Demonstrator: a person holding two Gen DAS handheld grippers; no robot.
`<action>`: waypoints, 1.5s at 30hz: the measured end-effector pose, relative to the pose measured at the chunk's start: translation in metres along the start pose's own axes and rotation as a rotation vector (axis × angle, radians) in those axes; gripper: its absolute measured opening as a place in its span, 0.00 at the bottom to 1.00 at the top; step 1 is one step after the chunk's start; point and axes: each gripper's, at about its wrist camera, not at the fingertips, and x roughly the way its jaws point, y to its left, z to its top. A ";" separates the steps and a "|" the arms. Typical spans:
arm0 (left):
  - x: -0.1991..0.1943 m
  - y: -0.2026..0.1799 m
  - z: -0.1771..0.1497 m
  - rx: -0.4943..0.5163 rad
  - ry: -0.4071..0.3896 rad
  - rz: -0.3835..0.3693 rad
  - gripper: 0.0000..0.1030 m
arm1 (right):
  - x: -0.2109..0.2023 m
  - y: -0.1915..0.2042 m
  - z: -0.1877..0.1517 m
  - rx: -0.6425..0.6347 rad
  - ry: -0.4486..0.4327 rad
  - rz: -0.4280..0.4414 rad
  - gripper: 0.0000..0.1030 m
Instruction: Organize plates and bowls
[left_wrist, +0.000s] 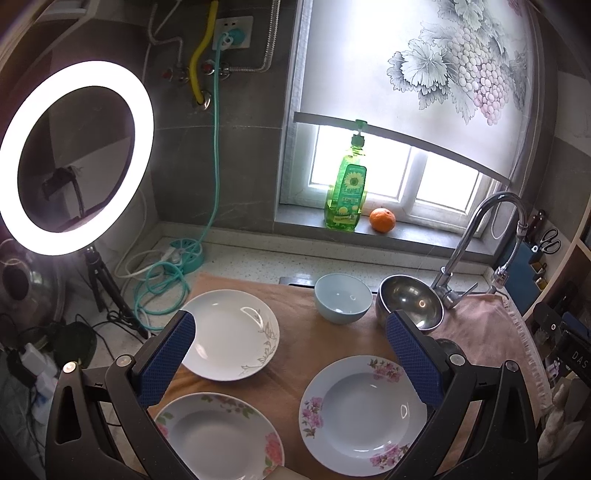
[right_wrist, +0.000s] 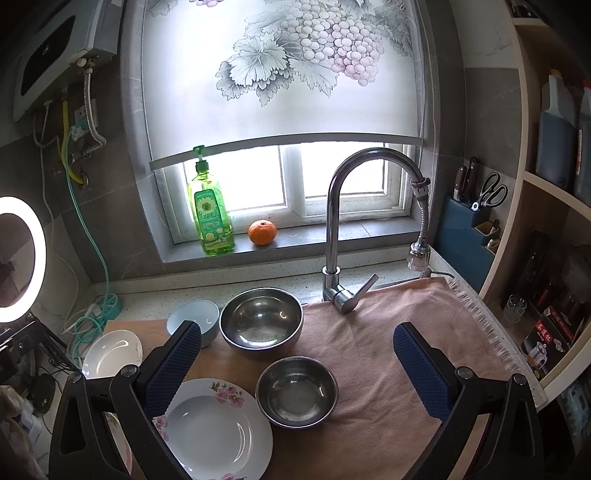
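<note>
In the left wrist view, three white plates lie on the tan cloth: one with a grey leaf print, one with pink flowers at the bottom left, one with pink flowers at the right. A light blue bowl and a steel bowl stand behind. My left gripper is open and empty above the plates. In the right wrist view, my right gripper is open and empty above a small steel bowl, with a large steel bowl, the blue bowl and a flowered plate nearby.
A chrome faucet rises behind the cloth. A green soap bottle and an orange sit on the windowsill. A lit ring light stands at the left with cables. A knife block and shelves are at the right.
</note>
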 end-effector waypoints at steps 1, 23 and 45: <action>0.000 0.000 0.000 0.000 0.000 0.001 0.99 | 0.000 0.000 0.000 -0.001 0.001 0.001 0.99; 0.000 -0.001 0.002 0.011 0.002 0.000 0.99 | -0.001 0.001 -0.001 0.001 -0.008 -0.006 0.99; 0.005 -0.001 0.002 0.009 0.008 0.003 0.99 | 0.009 0.006 0.001 -0.013 0.007 0.000 0.99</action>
